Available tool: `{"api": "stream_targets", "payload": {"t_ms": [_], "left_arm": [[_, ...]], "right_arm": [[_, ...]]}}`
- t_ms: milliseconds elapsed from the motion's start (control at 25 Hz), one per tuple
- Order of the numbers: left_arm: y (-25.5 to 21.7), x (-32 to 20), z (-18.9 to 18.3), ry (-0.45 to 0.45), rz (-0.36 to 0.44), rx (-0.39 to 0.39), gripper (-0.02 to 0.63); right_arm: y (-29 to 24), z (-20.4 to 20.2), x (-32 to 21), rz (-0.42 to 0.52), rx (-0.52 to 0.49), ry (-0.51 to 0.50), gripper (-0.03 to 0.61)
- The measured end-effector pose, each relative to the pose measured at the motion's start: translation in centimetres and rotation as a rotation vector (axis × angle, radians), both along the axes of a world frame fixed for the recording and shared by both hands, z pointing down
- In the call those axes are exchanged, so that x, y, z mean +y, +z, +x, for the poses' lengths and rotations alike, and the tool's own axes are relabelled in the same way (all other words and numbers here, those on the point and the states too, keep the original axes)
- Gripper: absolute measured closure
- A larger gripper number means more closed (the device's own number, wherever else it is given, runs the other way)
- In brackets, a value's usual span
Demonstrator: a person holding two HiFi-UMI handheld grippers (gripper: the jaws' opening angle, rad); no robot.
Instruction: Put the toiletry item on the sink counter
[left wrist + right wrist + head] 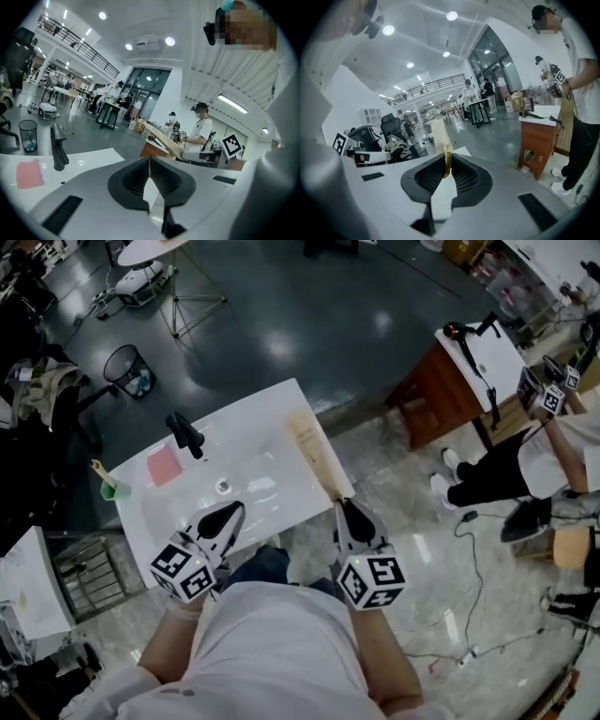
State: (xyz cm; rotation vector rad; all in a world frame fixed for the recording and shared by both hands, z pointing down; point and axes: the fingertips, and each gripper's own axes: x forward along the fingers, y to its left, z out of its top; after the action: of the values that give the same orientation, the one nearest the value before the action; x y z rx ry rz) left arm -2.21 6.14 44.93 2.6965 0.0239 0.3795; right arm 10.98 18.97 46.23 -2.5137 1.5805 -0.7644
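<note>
A black wire bin (125, 369) stands on the dark floor (281, 324), far ahead and to the left of the left tool (234, 510). Well right of the right tool (343, 504) stands a brown wooden table (441, 395), with another person (497, 474) beside it.

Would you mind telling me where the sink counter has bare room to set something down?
Bare: the sink counter ledge between the black faucet and its far right corner. Crowded: the left ledge, with the pink pad and green item.
</note>
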Motion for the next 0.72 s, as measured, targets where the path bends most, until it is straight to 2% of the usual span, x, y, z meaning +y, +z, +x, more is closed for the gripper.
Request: {"api": "stream_targets", "payload": {"t_ms": [200, 320, 720], "left_arm": [[-0.1, -3.5, 0.3, -0.003, -0.026, -0.004, 0.594], [-0.1, -4.9, 0.3, -0.009, -0.036, -0.011, 0.594], [0.0, -7.2, 1.0, -0.099, -0.075, -0.043, 0.594]], "right_arm": [[0.1, 0.5, -3.9, -0.020, -0.029, -0.004, 0.529], [0.3, 0.7, -5.6, -0.052, -0.010, -0.027, 0.529], [1.7, 2.7, -10.8, -0.183, 0.092, -0.232, 0.529]]}}
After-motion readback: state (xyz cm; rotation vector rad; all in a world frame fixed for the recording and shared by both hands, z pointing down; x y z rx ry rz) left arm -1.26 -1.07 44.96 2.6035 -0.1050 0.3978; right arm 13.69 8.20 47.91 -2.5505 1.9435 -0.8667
